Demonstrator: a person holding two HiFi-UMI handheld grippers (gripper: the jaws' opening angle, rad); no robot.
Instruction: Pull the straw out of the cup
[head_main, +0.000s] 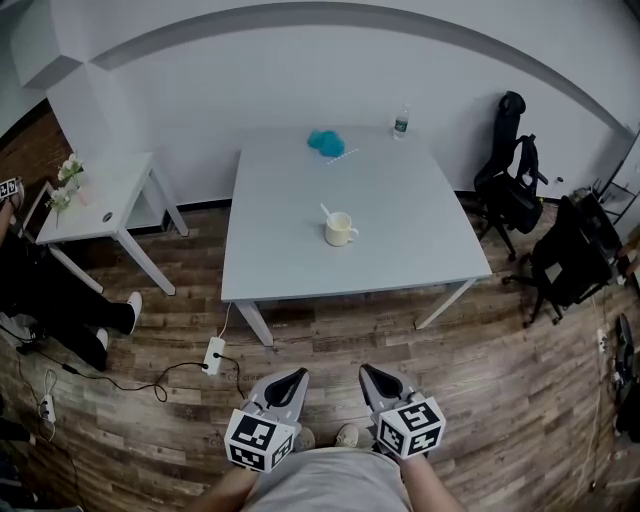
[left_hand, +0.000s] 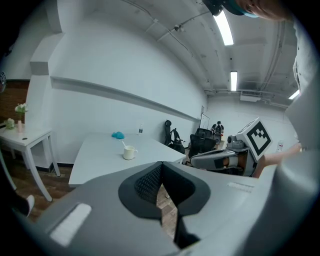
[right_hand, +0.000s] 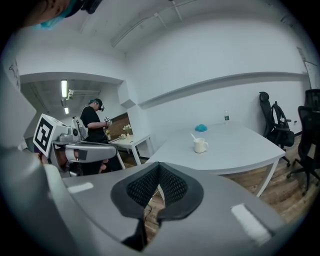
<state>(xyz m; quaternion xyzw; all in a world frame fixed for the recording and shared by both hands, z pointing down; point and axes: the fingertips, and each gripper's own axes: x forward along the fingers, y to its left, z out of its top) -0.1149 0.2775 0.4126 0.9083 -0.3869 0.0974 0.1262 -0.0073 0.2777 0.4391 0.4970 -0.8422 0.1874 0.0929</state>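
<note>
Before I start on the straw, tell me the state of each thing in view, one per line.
cup: upright on the table, straw inside.
straw: in the cup, leaning.
bottle: upright, at the table's far edge.
left gripper: shut, empty, short of the table.
right gripper: shut, empty, short of the table.

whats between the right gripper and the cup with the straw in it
In the head view, only bare wood floor and then the near strip of the table, with nothing on it, lie between the right gripper and the cup.
</note>
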